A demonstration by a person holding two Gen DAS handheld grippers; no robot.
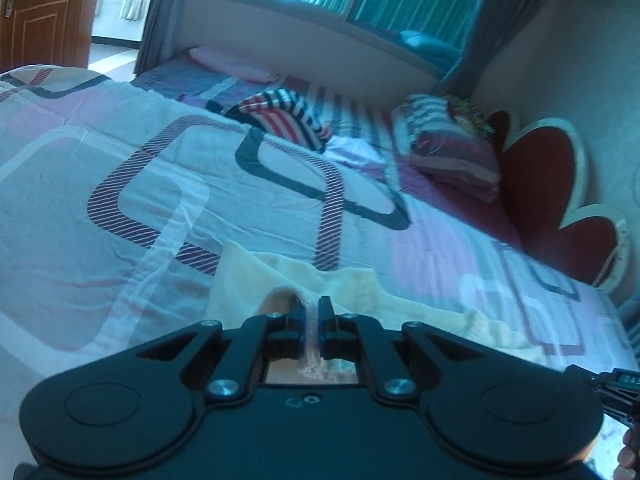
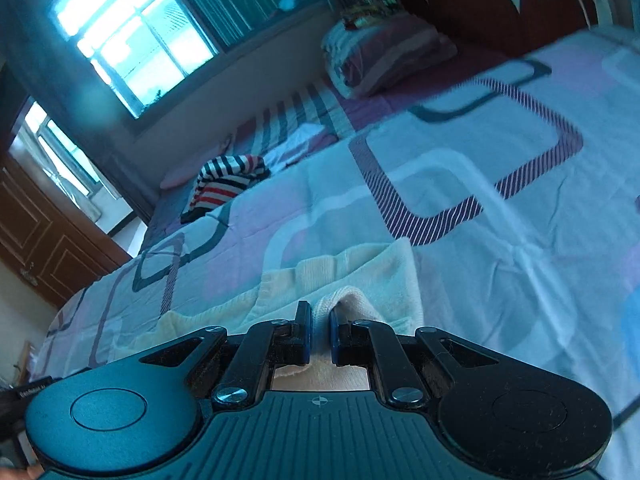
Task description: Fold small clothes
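Cream knit garment (image 1: 360,292) pinched at both ends.
Left gripper (image 1: 313,312) and right gripper (image 2: 319,318) each clamped on its fabric, above the patterned quilt (image 1: 120,184).

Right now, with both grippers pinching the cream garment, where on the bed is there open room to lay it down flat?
The broad patterned quilt ahead of the cream garment is bare, bordered at the far edge by the striped clothing and toward the headboard by the folded bedding. That far strip is the crowded part. Both the left gripper and right gripper are clamped on the garment.
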